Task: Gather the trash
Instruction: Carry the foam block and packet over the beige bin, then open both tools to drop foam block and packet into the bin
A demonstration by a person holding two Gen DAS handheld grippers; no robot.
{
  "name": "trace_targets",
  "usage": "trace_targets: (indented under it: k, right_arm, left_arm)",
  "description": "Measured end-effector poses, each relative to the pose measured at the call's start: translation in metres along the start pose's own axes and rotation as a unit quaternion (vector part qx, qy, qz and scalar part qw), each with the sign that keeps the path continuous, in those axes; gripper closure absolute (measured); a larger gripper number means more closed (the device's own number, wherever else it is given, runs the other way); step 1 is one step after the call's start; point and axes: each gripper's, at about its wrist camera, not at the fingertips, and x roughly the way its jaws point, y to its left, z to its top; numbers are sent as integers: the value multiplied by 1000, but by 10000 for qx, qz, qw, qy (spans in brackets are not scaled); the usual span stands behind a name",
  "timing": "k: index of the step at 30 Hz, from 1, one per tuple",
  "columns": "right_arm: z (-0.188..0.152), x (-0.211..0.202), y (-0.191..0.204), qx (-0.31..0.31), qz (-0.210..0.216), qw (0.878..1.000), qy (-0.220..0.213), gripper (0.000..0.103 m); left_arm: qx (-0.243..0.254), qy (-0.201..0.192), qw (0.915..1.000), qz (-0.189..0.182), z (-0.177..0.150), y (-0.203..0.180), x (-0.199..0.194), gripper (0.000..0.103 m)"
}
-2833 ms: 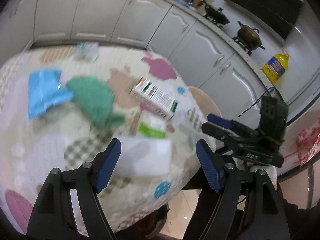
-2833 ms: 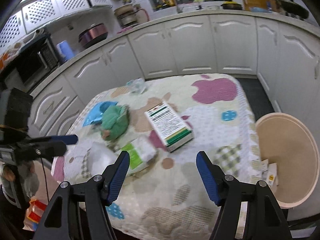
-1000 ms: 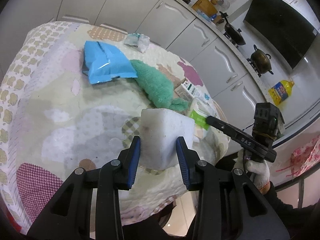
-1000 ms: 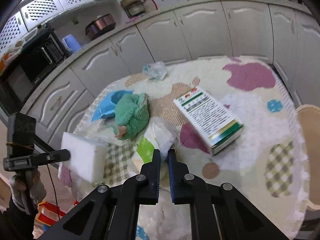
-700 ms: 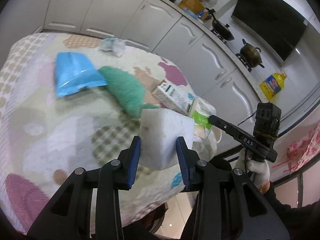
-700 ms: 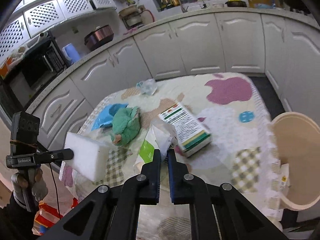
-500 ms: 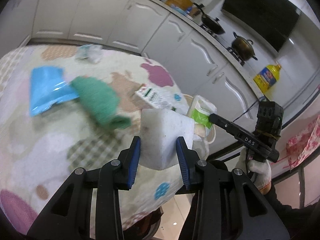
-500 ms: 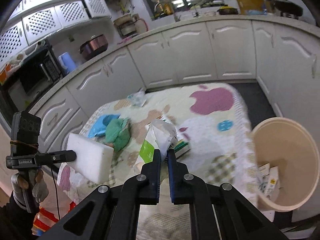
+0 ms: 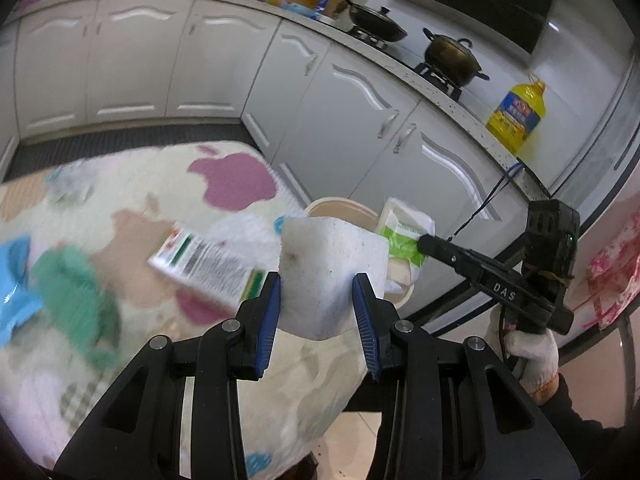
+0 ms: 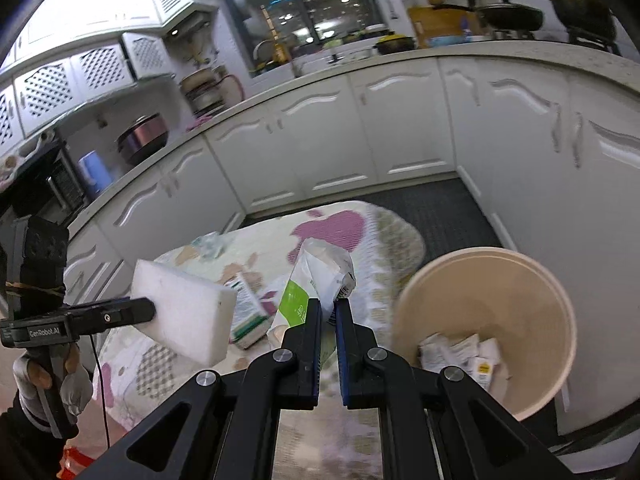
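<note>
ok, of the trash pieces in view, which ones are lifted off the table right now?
Two: the white foam block, clamped in the left gripper, and the green-and-white wrapper, pinched in the right gripper. The printed box and green cloth lie on the table.

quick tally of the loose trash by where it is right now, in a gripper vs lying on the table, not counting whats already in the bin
In a gripper: 2 (white foam block in the left gripper, green and white packet in the right gripper)
On the table: 4 (printed box, green cloth, blue bag, crumpled clear wrapper)
Total: 6
</note>
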Motion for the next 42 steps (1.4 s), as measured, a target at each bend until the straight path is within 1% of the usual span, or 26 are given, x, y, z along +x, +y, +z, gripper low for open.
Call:
trace_targets:
  k: [6,15,26,30,37,42]
  right_arm:
    - [2,-12,-33,264,-281,9992,-99,97]
    - [-5,-13,-75,634,-561,9964,-68,97]
    - [-17,-4,-111,923,-762,9928,61,97]
    - [-20,0,-118,933,-925,9913,103,97]
    - [-27,12,-135,1120,-1079,9875,240,97]
    - [-34,21,-143,1238,-1223,9840,369,96]
  left_arm:
    - [336,61,9994,72,25,-28,33,69]
    - [544,206,9982,137,42,-50,77,69]
    - [500,507,9974,120,48,-62,130,69]
    - [381,677,9969,104,47,-64,152,69]
    - [255,865,9956,238,42,-62,184,69]
    - [217,914,9950,354,38,-62,199,69]
